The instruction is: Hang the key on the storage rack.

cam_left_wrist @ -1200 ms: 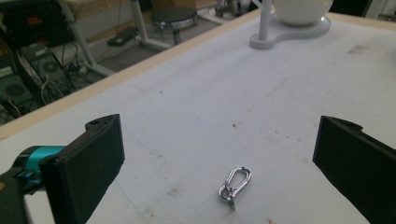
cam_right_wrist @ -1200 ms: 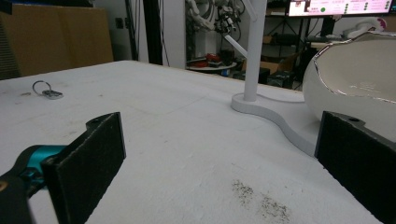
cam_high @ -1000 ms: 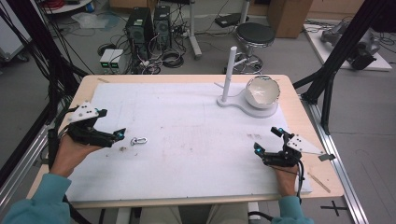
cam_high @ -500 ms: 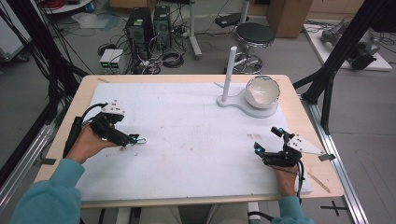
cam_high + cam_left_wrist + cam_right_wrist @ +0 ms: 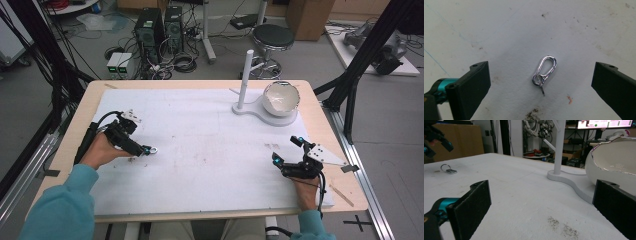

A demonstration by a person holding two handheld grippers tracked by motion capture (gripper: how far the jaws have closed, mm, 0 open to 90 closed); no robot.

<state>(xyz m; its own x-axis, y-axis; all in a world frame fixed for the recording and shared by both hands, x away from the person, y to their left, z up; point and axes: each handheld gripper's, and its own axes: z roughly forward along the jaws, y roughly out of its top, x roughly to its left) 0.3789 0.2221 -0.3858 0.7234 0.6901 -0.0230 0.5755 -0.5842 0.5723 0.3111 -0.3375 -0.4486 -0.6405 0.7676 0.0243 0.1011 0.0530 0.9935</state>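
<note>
A small silver carabiner [image 5: 544, 71] with a key ring on it lies flat on the white mat [image 5: 210, 150]. My left gripper [image 5: 541, 67] hangs right over it, open, with one jaw on each side and neither touching it. In the high view the carabiner [image 5: 153, 150] sits at the tips of the left gripper [image 5: 145, 149] at the mat's left. My right gripper [image 5: 286, 149] rests at the front right, open and holding nothing. From the right gripper [image 5: 542, 186] view the carabiner [image 5: 448, 169] lies far off to the left.
A white stand with an upright post [image 5: 246, 77] and a flat base [image 5: 260, 112] carries a white bowl [image 5: 281, 97] at the back right. The wooden table edge [image 5: 345, 190] borders the mat. Black frame struts rise at both sides.
My left gripper has moved right from the table's left edge and come down over the carabiner. The right gripper and the carabiner have stayed put.
</note>
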